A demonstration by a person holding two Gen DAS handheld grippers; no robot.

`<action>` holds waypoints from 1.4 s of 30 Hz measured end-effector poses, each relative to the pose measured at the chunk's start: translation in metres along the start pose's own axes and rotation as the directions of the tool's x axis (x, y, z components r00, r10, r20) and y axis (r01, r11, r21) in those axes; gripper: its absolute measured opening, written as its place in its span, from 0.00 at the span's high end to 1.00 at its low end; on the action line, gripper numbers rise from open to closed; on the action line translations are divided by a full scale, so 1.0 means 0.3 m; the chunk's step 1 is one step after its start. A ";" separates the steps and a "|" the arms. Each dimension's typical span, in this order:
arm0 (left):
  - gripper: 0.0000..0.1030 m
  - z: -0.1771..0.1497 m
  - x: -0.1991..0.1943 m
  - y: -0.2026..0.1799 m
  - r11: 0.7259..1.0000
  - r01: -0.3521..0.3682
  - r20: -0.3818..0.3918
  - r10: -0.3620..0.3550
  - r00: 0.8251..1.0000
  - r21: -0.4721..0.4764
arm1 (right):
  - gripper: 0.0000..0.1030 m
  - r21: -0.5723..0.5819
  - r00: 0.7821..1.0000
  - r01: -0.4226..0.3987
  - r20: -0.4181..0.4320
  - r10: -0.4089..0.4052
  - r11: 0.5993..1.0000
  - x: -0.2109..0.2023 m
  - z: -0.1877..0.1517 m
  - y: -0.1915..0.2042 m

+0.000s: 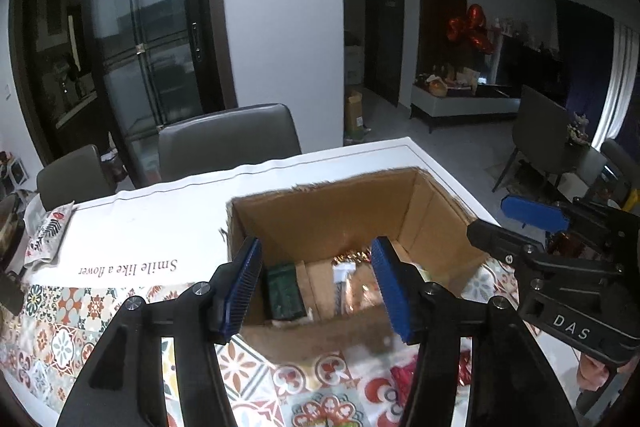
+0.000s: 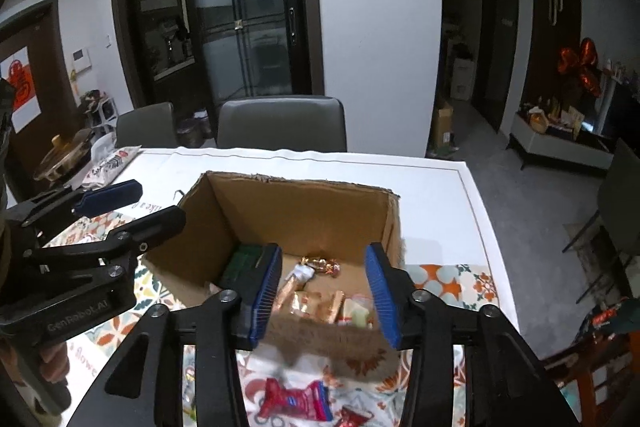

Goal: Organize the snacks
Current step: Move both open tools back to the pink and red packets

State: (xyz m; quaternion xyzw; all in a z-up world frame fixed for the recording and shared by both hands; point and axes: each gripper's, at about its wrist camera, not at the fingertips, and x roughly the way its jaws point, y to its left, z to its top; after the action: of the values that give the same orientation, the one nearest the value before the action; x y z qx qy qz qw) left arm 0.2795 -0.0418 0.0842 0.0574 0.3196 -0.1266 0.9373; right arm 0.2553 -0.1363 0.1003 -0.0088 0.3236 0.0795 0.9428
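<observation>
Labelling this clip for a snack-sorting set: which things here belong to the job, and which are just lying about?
Job:
cardboard box
green packet in the box
gold-wrapped snacks in the box
red snack packet on the table
left hand-held gripper, open
right hand-held gripper, open

Lying about:
grey chair
patterned pouch
red balloons

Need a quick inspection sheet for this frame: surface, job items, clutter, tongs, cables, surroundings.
Surface: table under a white and tile-patterned cloth.
Job's things: open cardboard box holding a green pack and gold-wrapped snacks; red snack packet lies on the cloth in front of the box.
Clutter: printed pouch at the far left edge.
Grippers: left tongs open, empty; right tongs open, empty.
Cables: nothing seen.
Surroundings: grey chairs, glass doors, red balloons.
</observation>
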 end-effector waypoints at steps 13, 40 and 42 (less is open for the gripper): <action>0.46 -0.137 -0.065 -0.101 0.998 0.062 0.011 -0.062 0.998 0.026 | 0.55 0.062 1.000 -0.006 0.027 0.005 0.998 -0.117 -0.173 -0.026; 0.46 -0.402 0.133 -0.215 0.977 0.214 -0.200 -0.206 0.958 0.019 | 0.55 0.223 0.985 0.037 -0.173 0.002 0.974 0.013 -0.470 -0.123; 0.46 -0.420 0.152 -0.218 0.973 0.227 -0.218 -0.216 0.952 0.029 | 0.55 0.231 0.980 0.037 -0.198 0.010 0.972 0.037 -0.491 -0.130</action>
State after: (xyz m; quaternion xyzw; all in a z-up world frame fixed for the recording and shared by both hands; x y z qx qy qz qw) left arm 0.2226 -0.0901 -0.0448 0.0595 0.4193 -0.2325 0.8755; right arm 0.1801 -0.1832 -0.0244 0.0923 0.4226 0.0331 0.9010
